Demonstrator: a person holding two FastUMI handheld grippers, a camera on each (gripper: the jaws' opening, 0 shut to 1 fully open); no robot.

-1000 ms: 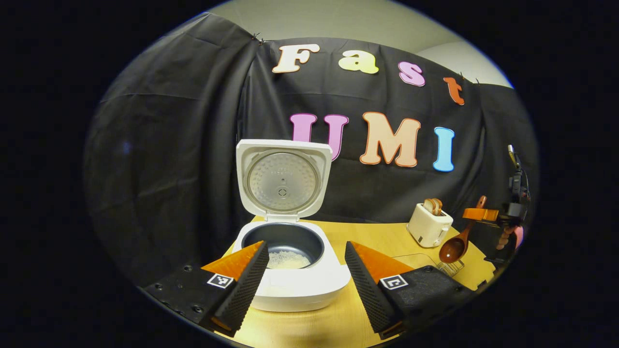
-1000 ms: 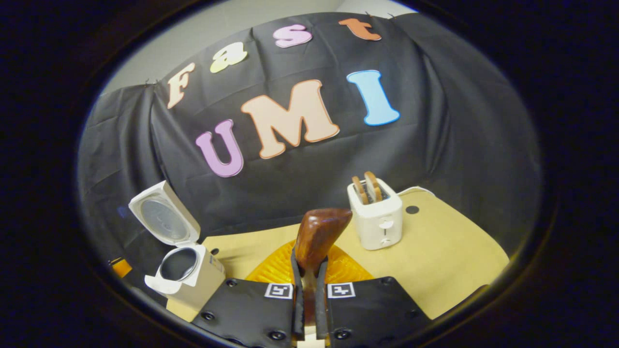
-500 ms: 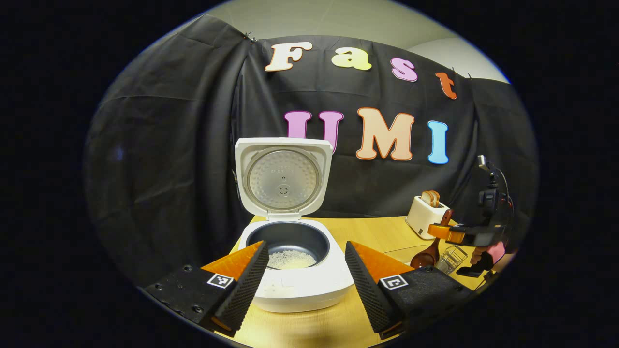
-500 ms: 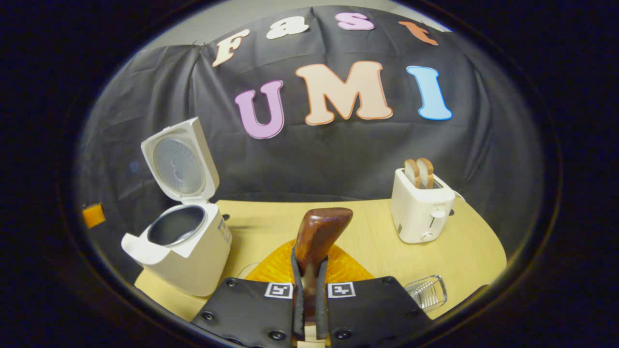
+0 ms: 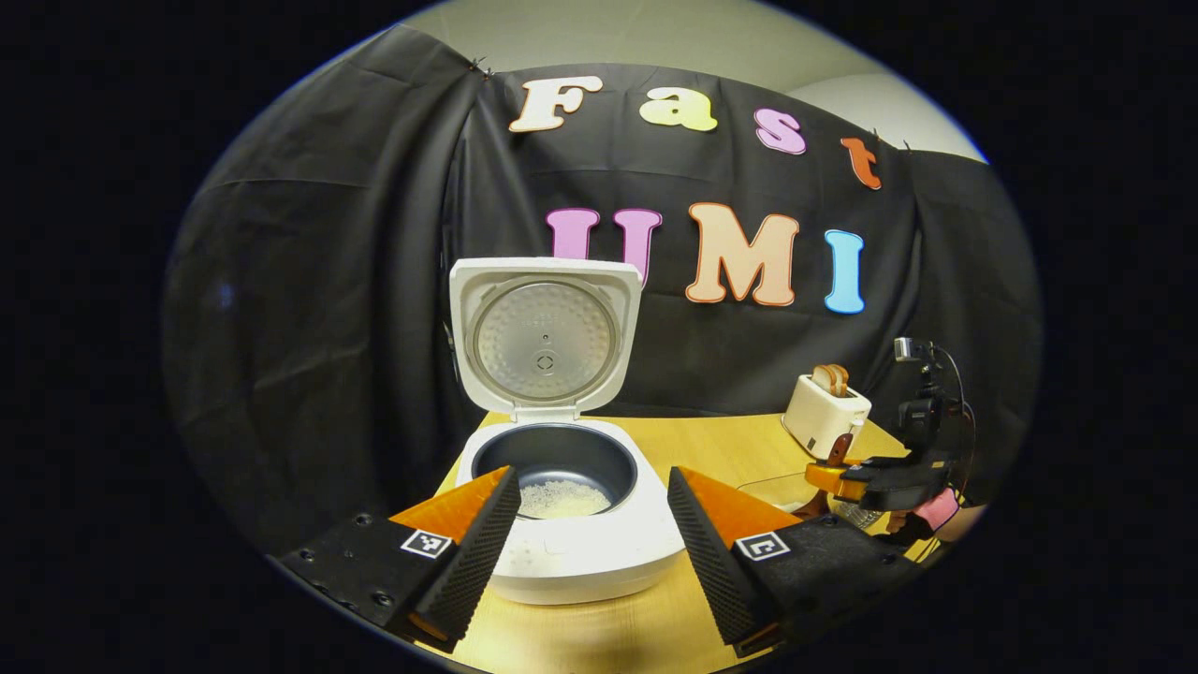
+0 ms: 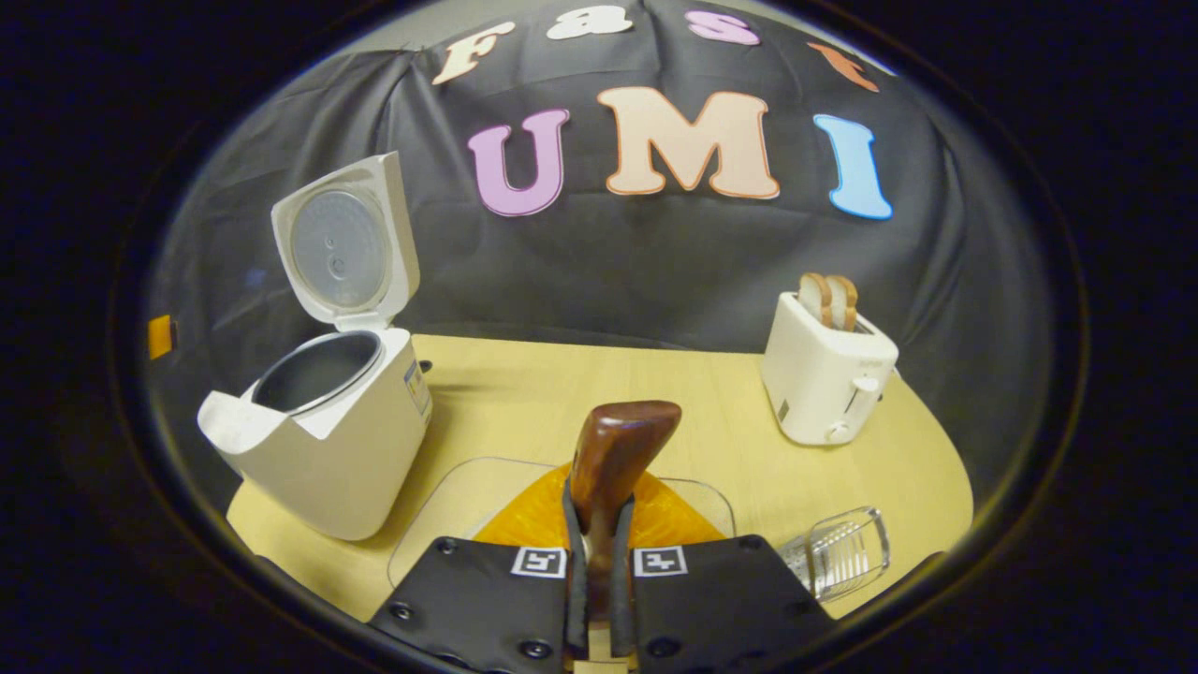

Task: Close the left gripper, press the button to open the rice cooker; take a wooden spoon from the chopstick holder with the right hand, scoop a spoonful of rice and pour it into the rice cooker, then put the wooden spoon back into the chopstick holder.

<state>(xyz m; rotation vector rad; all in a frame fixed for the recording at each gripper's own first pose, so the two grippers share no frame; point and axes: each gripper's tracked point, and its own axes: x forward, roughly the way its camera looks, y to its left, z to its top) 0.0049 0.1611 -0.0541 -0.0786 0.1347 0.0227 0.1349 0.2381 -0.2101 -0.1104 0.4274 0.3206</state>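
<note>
Wooden spoon (image 6: 613,454) pinched upright in my right tool (image 6: 599,599), chopstick holder (image 6: 838,552) low to its right, I should lower it straight in, while my left tool (image 5: 591,538) stays spread before the rice cooker (image 5: 571,505).

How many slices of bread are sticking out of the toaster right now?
2: both slices of bread stand upright side by side in the top slots of the toaster, at the back right of the table in the right gripper view. Their lower parts are hidden inside.
</note>
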